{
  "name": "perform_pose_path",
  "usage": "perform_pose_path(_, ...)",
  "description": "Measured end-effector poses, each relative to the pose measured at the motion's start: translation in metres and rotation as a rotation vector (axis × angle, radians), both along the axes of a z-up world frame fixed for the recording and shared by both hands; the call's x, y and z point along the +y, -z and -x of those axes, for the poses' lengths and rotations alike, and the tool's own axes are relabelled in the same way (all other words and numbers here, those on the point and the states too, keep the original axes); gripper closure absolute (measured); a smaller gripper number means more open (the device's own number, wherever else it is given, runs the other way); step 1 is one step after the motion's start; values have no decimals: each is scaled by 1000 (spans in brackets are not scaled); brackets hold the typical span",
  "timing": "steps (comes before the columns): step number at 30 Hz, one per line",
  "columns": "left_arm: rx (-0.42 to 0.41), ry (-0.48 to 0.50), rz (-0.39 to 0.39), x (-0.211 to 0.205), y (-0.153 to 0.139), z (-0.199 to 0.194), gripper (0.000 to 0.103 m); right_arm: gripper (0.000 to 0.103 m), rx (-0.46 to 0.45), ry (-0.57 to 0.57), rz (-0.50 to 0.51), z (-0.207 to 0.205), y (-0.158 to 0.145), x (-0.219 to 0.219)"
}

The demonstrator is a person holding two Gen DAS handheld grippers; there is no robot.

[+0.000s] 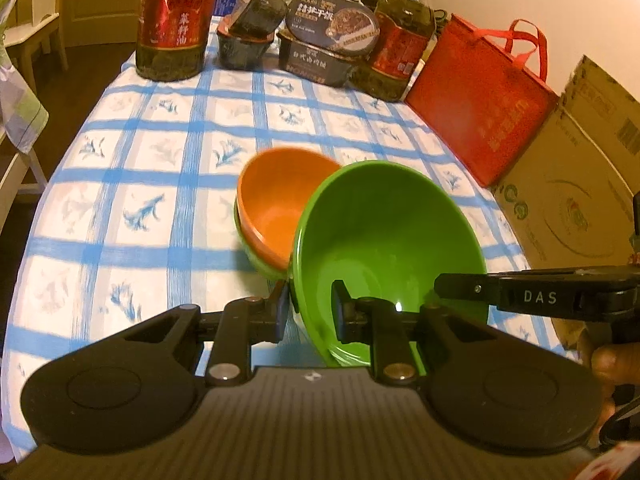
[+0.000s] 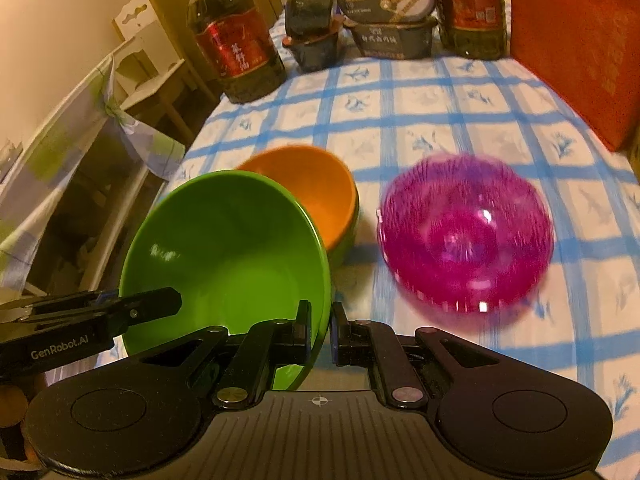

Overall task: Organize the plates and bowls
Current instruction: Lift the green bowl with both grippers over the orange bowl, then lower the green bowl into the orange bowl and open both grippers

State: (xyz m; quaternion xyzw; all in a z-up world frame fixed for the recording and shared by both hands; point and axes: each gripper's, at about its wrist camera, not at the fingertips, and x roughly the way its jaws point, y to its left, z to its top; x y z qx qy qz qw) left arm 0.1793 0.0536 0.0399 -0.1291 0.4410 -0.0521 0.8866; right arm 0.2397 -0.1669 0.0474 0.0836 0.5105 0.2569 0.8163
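Note:
A big green bowl (image 1: 384, 240) is held between both grippers, tilted, above the checked tablecloth. My left gripper (image 1: 310, 312) is shut on its left rim. My right gripper (image 2: 320, 332) is shut on its right rim; the bowl shows in the right wrist view (image 2: 224, 248) too. Just beyond it an orange bowl (image 1: 280, 196) sits nested in another green bowl (image 1: 260, 262) on the table; the orange bowl also shows in the right wrist view (image 2: 312, 184). A translucent magenta bowl (image 2: 466, 232) stands on the table to the right of the pair.
At the far end stand two large oil bottles (image 1: 174, 20) (image 1: 400, 40), stacked black food containers (image 1: 328, 44) and a dark cup (image 1: 256, 16). A red bag (image 1: 480, 100) and a cardboard box (image 1: 576, 184) line the right side. A chair (image 2: 100, 120) stands off the left table edge.

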Motion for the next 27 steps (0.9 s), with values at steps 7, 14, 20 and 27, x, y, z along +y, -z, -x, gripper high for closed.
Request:
perform_pose_path(7, 5, -14, -12, 12, -3, -47, 84, 94, -2, -1, 13, -46, 0, 18)
perform_pose_path(14, 29, -22, -39, 26, 9, -85, 84, 94, 18, -14, 45, -84, 17, 40)
perform_pose_path(20, 55, -16, -46, 33, 22, -101, 84, 94, 49, -26, 57, -100, 37, 48)
perform_pose_path(27, 82, 0, -48, 33, 40, -111, 84, 94, 71, -23, 68, -104, 50, 49)
